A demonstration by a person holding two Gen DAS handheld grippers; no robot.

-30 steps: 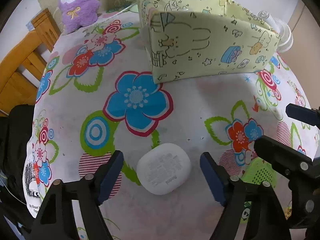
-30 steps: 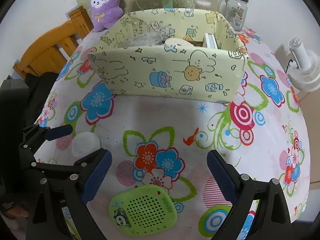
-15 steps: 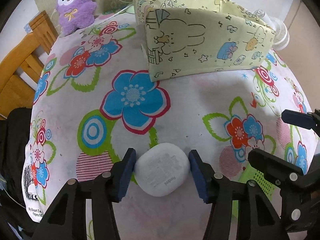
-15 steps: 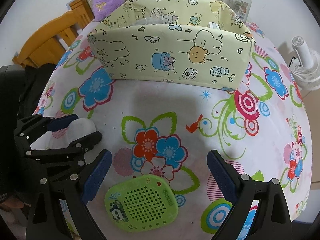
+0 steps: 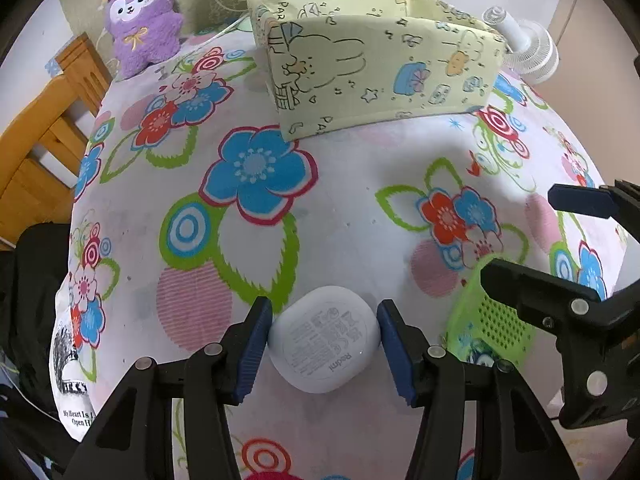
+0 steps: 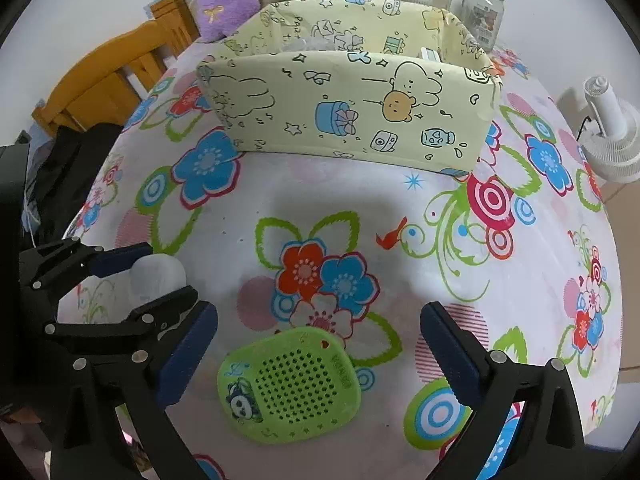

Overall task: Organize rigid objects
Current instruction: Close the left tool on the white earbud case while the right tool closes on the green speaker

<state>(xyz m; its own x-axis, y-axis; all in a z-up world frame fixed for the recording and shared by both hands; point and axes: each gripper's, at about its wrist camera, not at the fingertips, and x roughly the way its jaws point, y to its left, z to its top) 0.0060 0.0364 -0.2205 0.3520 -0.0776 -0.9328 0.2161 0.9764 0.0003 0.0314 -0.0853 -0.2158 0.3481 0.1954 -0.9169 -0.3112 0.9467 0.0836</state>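
Down near the front edge of the flower-printed tablecloth (image 5: 352, 216), the white rounded plastic earbud case (image 5: 324, 338) (printed underside up) sits clamped between the blue pads of the left gripper (image 5: 324, 340), both pads pressed against its sides. Just to its right lies the green perforated oval case with a panda print (image 6: 289, 385), resting flat between the widely spread fingers of the right gripper (image 6: 318, 354), which touch nothing. Farther back stands the pale yellow cartoon-printed fabric box (image 6: 352, 120), with a purple plush toy (image 5: 140, 12) beyond its left corner.
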